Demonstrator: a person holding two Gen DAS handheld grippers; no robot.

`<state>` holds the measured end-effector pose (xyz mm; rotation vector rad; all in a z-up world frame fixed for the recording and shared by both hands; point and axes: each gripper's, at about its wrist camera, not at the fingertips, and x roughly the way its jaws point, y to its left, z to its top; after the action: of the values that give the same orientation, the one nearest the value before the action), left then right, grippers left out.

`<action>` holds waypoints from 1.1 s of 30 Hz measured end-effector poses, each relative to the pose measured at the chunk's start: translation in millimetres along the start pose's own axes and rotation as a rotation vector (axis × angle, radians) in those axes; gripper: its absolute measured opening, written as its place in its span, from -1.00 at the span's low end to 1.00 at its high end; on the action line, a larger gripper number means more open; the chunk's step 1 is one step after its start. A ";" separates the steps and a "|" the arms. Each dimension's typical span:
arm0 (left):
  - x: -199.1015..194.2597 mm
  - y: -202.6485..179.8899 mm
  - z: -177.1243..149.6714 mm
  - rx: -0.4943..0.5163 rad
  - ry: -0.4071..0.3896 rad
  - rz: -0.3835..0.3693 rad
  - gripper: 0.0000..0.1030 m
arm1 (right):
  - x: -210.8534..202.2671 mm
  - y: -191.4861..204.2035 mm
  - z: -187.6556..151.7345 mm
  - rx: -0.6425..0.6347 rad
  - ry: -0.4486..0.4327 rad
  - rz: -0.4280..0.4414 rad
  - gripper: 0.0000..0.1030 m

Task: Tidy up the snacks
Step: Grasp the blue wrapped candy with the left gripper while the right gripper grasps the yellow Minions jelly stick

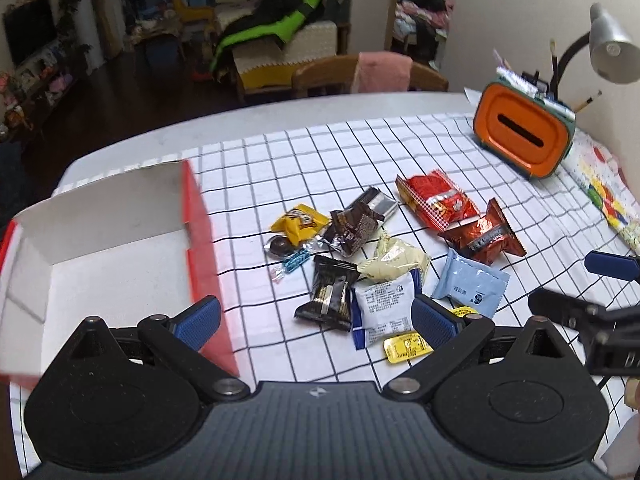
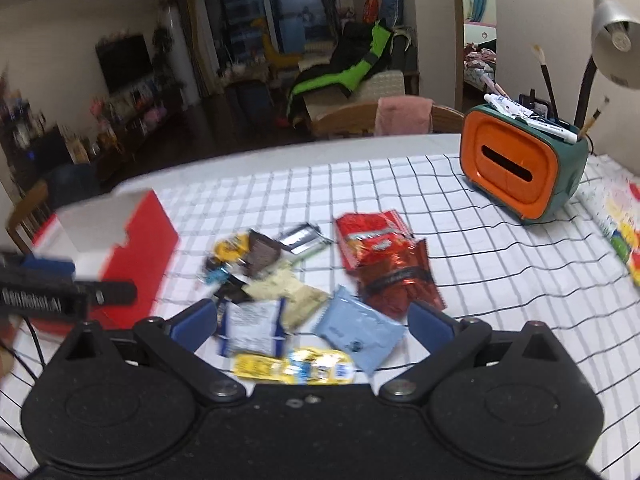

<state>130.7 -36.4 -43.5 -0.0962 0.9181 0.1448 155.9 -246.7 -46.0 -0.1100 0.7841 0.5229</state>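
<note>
Snacks (image 1: 380,248) lie scattered just ahead of both gaping claws.

snack pile (image 1: 384,248) right of box (image 1: 120,240), on tablecloth (image 1: 320,152).

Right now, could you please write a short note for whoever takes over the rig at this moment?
Left hand-held gripper: open, holding nothing, above the near edge of the pile.
Right hand-held gripper: open, holding nothing, also over the near packets.
Red box: on the left of the checked cloth, open, nothing visible inside.
Snack packets: loose in a heap right of the box.
Done: nothing boxed yet.
Left: move every packet into the box.
</note>
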 end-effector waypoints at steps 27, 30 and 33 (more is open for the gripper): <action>169.9 25.8 78.6 0.050 0.420 -0.036 -0.19 | 83.2 0.0 -4.3 -0.195 0.236 0.119 0.88; 179.2 26.2 77.2 0.047 0.440 -0.038 -0.28 | 86.3 -1.7 -6.4 -0.185 0.245 0.120 0.87; 186.3 28.1 77.7 0.041 0.454 -0.028 -0.28 | 88.4 -3.7 -8.6 -0.175 0.251 0.121 0.87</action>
<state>298.5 18.0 -145.5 -0.1054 1.3718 0.0784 204.1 -216.3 -114.2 -0.2953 0.9935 0.7014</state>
